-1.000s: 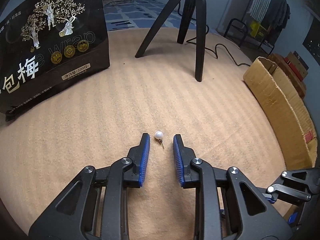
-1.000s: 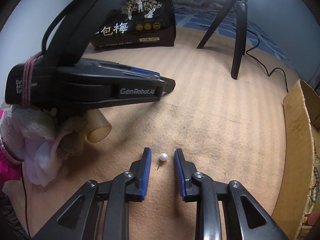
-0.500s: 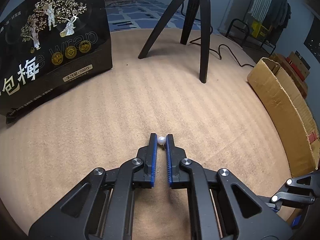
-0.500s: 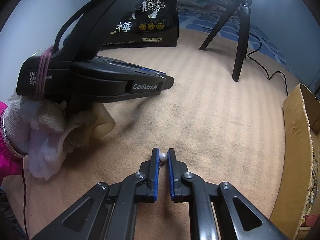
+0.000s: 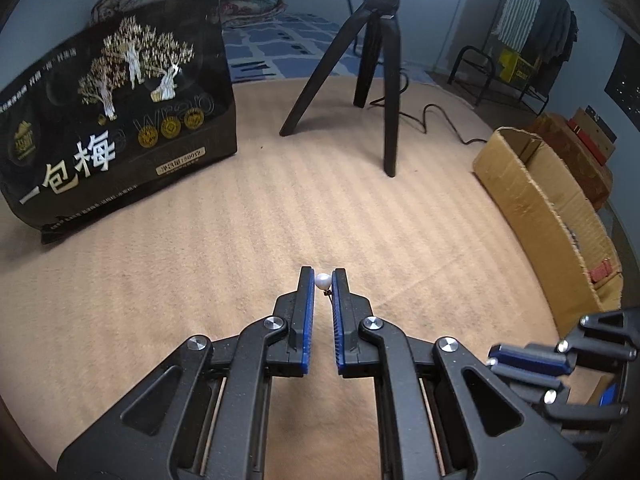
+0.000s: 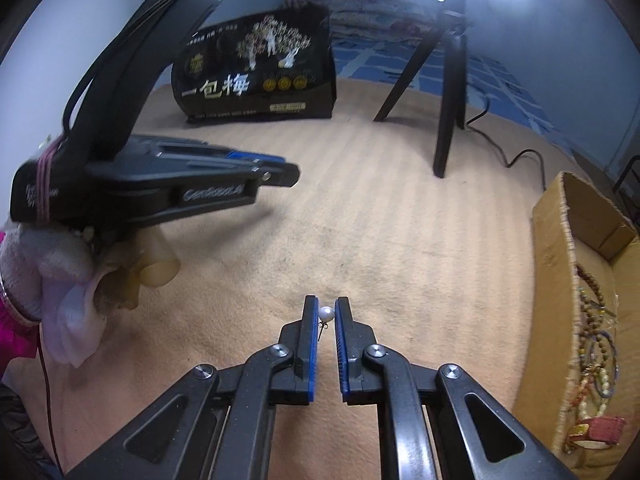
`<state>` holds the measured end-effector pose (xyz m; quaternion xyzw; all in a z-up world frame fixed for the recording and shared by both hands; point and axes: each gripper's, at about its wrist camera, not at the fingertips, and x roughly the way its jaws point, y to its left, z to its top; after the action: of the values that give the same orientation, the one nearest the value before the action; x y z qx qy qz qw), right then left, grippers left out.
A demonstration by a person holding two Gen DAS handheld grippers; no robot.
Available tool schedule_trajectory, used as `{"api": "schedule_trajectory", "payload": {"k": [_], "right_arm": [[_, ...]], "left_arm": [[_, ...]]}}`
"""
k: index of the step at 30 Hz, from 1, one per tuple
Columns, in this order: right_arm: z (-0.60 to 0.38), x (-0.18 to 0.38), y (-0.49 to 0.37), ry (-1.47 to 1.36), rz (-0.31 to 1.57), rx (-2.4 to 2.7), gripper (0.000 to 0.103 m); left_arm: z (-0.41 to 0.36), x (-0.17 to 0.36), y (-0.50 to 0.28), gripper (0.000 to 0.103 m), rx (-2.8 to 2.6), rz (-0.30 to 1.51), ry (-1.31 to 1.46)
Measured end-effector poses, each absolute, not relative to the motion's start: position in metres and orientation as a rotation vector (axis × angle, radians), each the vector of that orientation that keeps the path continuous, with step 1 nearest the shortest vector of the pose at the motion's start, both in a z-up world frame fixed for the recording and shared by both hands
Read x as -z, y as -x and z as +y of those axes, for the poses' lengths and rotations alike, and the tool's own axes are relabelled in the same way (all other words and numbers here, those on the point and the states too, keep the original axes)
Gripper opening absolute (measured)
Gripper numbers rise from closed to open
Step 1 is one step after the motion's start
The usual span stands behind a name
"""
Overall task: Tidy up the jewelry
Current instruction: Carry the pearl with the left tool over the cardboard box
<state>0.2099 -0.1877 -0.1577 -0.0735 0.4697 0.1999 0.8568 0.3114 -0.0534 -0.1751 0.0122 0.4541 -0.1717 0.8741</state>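
My left gripper is shut on a white pearl stud earring, its thin post hanging down, lifted above the tan carpet. My right gripper is shut on a second pearl stud earring, also held off the carpet. The left gripper also shows from the side in the right wrist view; the right gripper shows at the lower right of the left wrist view. A cardboard box on the right holds several bead bracelets and necklaces.
A black printed bag stands at the back left. A black tripod with a cable stands at the back centre. The cardboard box lines the right side. A clothes rack is far right.
Both grippers closed on their pearl earrings and have lifted them off the carpet; the views have tilted up and risen.
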Motion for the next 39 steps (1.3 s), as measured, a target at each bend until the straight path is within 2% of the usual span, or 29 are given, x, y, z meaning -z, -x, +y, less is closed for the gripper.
{"api": "schedule_trajectory", "payload": {"k": [20, 39], "right_arm": [[-0.292, 0.092, -0.196, 0.029, 0.874, -0.226, 0.006], [-0.379, 0.077, -0.199, -0.079, 0.828, -0.087, 0.006]], "left_arm": [[-0.118, 0.106, -0.266, 0.007, 0.468, 0.851, -0.037], [-0.206, 0.092, -0.246, 0.007, 0.586, 0.836, -0.053]]}}
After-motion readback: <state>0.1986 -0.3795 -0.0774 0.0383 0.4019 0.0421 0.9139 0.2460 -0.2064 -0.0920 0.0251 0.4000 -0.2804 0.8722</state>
